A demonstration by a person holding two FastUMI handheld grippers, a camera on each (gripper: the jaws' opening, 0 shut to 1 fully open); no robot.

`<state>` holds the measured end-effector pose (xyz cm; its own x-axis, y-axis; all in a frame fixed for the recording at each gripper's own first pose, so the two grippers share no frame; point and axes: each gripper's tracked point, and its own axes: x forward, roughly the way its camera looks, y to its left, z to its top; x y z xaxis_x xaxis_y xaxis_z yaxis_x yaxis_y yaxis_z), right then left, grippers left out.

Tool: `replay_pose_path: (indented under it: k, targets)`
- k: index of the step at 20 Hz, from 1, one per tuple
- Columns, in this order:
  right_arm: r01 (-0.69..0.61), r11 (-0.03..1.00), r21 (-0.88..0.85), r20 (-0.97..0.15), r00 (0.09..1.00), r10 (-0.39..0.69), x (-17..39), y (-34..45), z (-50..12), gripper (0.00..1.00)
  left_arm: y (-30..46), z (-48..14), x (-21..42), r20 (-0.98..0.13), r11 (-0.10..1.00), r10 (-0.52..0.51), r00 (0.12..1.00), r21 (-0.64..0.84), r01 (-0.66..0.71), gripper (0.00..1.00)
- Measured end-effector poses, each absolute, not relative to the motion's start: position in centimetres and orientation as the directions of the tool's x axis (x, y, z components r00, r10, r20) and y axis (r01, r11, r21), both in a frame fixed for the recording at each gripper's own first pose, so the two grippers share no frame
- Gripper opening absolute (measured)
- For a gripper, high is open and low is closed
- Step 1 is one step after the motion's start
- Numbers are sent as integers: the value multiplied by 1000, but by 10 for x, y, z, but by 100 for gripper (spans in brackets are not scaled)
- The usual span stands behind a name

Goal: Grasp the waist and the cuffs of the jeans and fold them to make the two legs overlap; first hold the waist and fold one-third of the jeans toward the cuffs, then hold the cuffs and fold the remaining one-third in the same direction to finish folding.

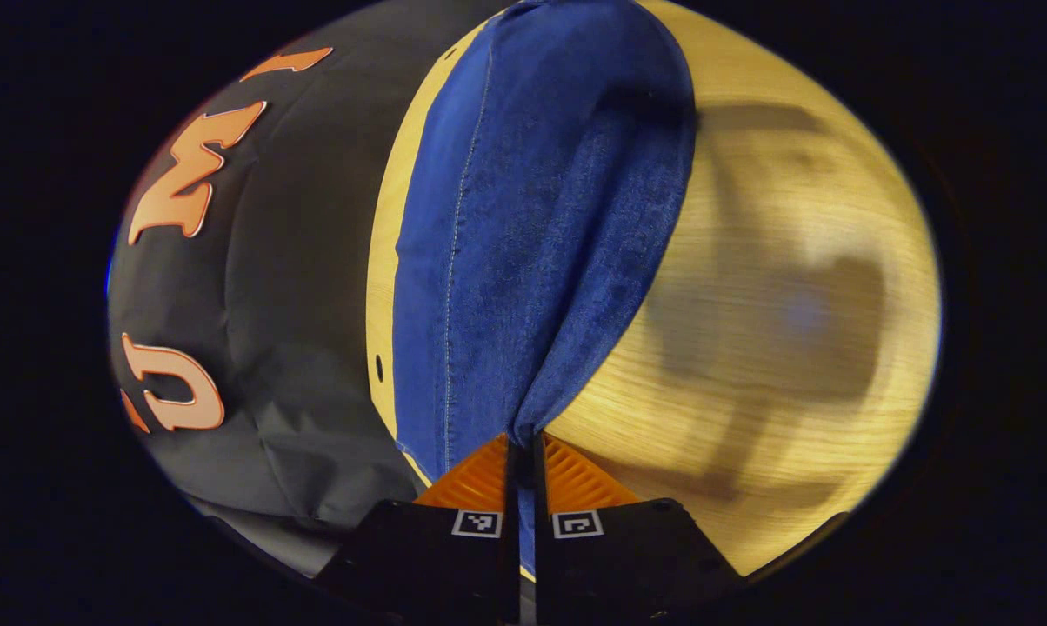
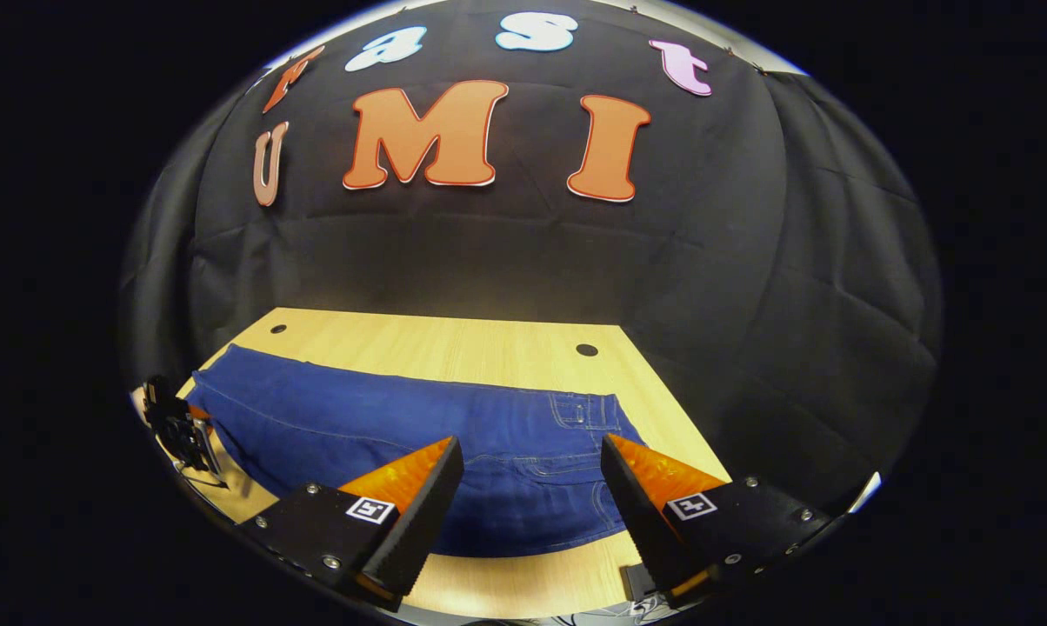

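The jeans lie flat and lengthwise on the wooden surface, waist with its pocket and belt loops toward the right of the right gripper view, legs running to the left. In the left gripper view, the left hand-held gripper pinches the denim between its pressed-together orange fingers, the cloth stretching away from it over the surface. The right hand-held gripper hovers just above the waist, its fingers spread wide and holding nothing.
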<state>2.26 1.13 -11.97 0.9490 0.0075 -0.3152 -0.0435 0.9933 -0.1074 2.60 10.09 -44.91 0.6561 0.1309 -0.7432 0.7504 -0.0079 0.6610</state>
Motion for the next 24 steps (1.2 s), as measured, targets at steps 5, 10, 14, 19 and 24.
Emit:
replay_pose_path:
  k: [5,10,14,19,24]
  targets:
    - [-118,886,-449,-259,966,-2,22,-21,-123,98,100,-443,30,-735,17,113,669,675,738,7]
    - [-248,619,-745,-294,955,28,17,-42,-156,98,100,-445,33,-736,22,126,665,673,740,7]
    - [-396,291,-871,-403,915,37,12,-66,-214,98,100,-447,33,-741,16,131,658,665,746,7]
    - [-508,55,-859,-506,861,57,22,-79,-268,98,101,-452,34,-752,-6,141,644,650,760,7]
    - [-602,-77,-795,-606,793,60,32,-79,-298,98,99,-454,35,-767,1,146,625,632,775,7]
